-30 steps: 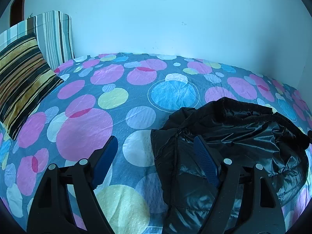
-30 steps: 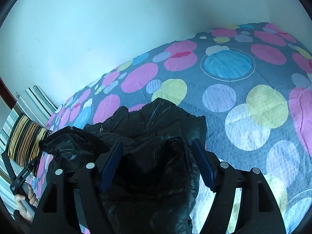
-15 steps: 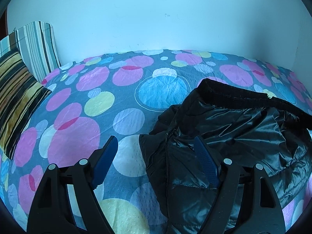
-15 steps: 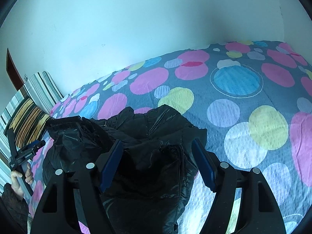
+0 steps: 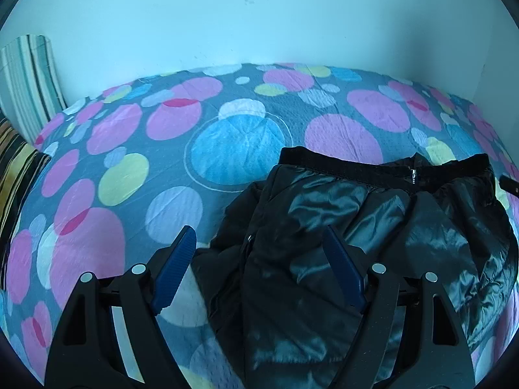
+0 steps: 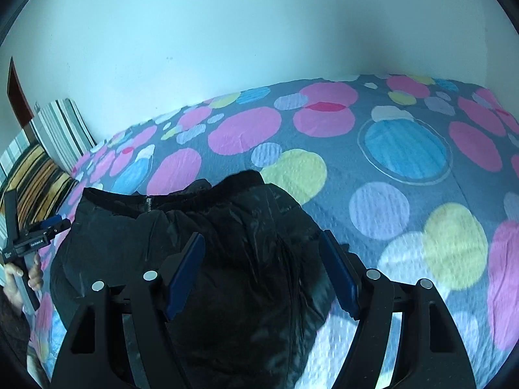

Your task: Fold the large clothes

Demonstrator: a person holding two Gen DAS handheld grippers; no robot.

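A shiny black puffer jacket (image 5: 373, 227) lies in a heap on the bed, its dark ribbed hem and zipper pull at the far edge. My left gripper (image 5: 259, 243) is open and empty, above the jacket's left side. My right gripper (image 6: 262, 249) is open and empty, above the jacket (image 6: 201, 227) on its right side. The left gripper (image 6: 48, 223) also shows in the right wrist view, held in a hand at the jacket's left edge.
The bed cover (image 5: 236, 142) is grey with pink, blue and yellow circles. Striped pillows (image 5: 29, 84) stand at the left end (image 6: 42, 175). A pale wall (image 5: 259, 16) runs behind the bed.
Both grippers have moved in over the jacket. The jacket's hem now lies stretched out flatter along the far edge. Both grippers stayed open.
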